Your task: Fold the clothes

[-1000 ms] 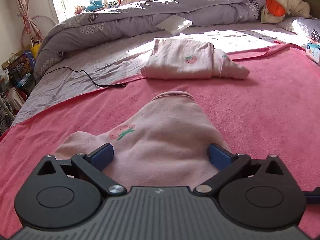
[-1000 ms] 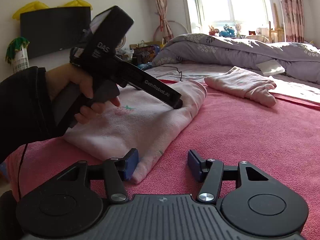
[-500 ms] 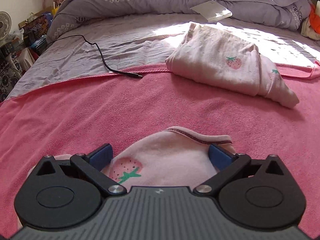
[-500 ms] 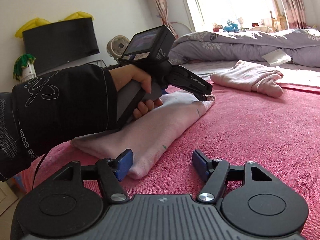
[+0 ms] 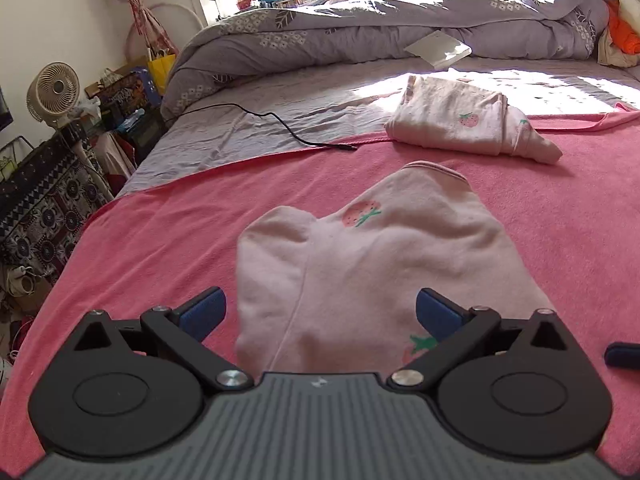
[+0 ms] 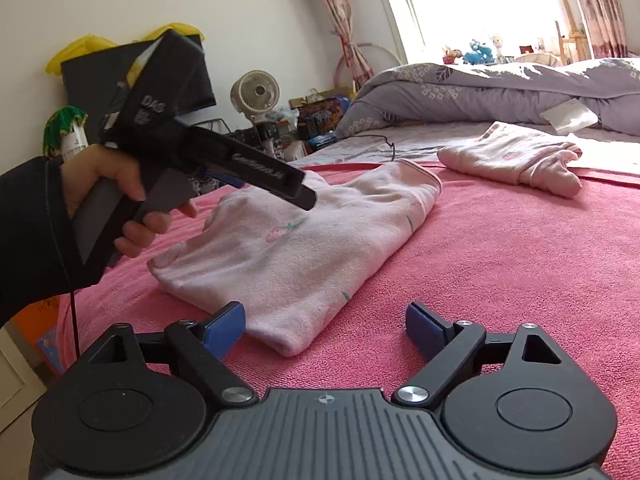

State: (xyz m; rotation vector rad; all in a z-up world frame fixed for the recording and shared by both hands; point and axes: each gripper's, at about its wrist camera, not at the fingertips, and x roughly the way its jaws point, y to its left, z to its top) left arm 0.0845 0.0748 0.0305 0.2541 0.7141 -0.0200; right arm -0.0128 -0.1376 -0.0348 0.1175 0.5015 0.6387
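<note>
A folded pale pink garment (image 5: pixel 360 264) with strawberry prints lies on the pink blanket (image 5: pixel 160 240). My left gripper (image 5: pixel 320 312) hovers open just above its near end, pads clear of the cloth. In the right wrist view a hand holds that left gripper (image 6: pixel 306 200) over the garment (image 6: pixel 300 252). My right gripper (image 6: pixel 324 328) sits low at the garment's near corner, its jaws opening; the corner lies between the pads and is not pressed. One blue right fingertip (image 5: pixel 624 356) shows at the left wrist view's edge. A second folded pink garment (image 5: pixel 460 128) lies farther back.
A black cable (image 5: pixel 280 124) trails over the grey sheet to the blanket's edge. A bunched grey duvet (image 5: pixel 400 28) with a white box (image 5: pixel 438 48) fills the back. A fan (image 5: pixel 56 92) and clutter stand off the bed's left side.
The left gripper pushed forward low over the garment, then drew back and rose, showing more of the cloth. The right gripper's jaws have spread wider while it stayed in place.
</note>
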